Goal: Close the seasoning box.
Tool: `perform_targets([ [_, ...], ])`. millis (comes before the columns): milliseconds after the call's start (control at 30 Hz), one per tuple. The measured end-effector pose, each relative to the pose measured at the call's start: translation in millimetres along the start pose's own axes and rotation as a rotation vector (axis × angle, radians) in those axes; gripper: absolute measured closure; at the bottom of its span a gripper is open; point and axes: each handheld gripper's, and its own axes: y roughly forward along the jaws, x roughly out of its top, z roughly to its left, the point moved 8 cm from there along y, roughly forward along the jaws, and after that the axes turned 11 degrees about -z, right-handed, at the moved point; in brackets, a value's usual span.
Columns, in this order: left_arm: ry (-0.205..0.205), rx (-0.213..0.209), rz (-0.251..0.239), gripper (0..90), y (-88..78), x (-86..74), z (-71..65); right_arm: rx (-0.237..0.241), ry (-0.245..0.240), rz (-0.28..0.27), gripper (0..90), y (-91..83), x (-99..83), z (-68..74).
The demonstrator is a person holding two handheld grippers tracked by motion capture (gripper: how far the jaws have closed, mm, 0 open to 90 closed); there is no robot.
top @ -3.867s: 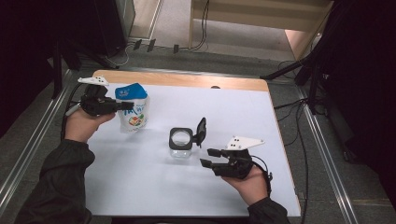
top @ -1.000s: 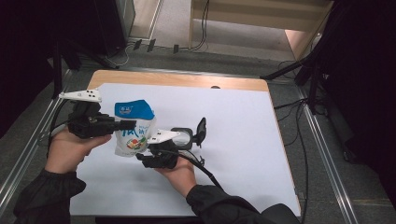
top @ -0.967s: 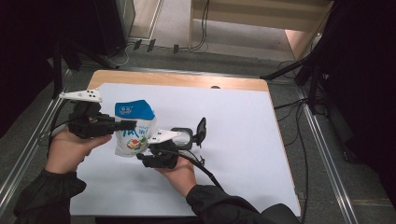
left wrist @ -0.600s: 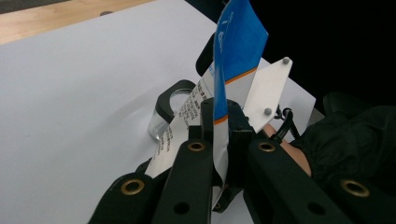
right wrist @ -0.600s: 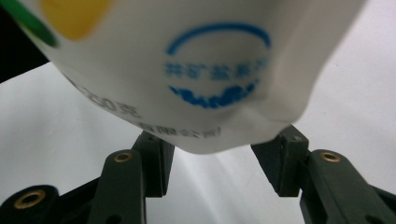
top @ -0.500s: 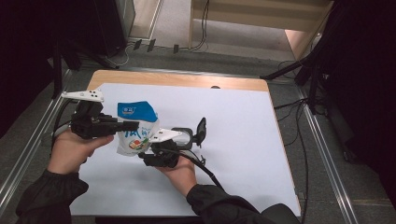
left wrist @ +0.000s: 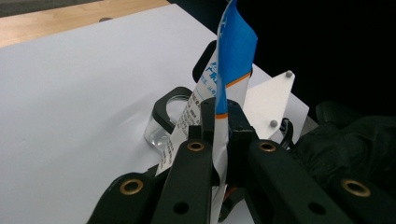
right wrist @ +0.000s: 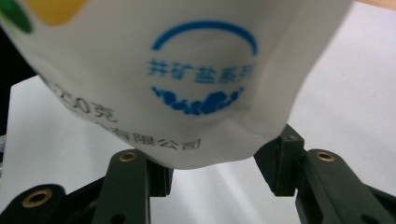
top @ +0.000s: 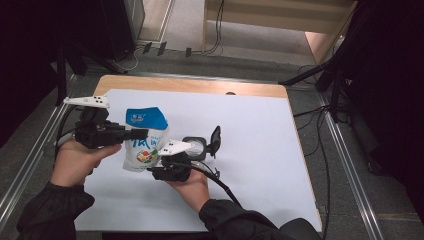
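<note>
Nearest us, our right tool (top: 159, 170) closes on the lower end of the white-and-blue pouch (top: 144, 137), jaws half apart with the bag's bottom bulging between them; whether the pads truly bite, we cannot tell. Our left tool (top: 142, 133) pinches the pouch's side edge flat, jaws tight together. The pouch is lifted off the bench (top: 260, 140), still sealed as far as we see. Just beyond stands the clear jar (top: 195, 148), lid flipped open; filling it looks undone. Nothing blocks the jar's mouth.
</note>
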Motion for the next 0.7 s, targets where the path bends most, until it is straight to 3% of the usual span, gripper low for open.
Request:
perform_targets([
  [167, 0.005, 0.004, 0.000, 90.0, 4.2, -1.1, -0.8, 0.016, -0.023, 0.005, 54.8, 0.1, -1.2, 6.3],
  [267, 0.021, 0.032, 0.015, 89.7, 8.4, -3.2, 0.3, 0.022, -0.039, 0.016, 54.9, 0.5, -3.8, 9.8],
  [433, 0.011, 0.013, 0.018, 88.0, 15.1, -5.8, 0.2, 0.034, -0.069, 0.020, 56.7, 0.3, -5.6, 15.7],
  [533, 0.014, 0.026, 0.024, 86.8, 20.6, -8.6, 2.1, 0.048, -0.074, 0.013, 57.0, -1.1, -3.8, 18.3],
  [700, 0.018, 0.002, 0.049, 84.3, 25.5, -11.4, -0.7, 0.068, -0.062, 0.029, 62.0, -2.3, -6.9, 18.2],
])
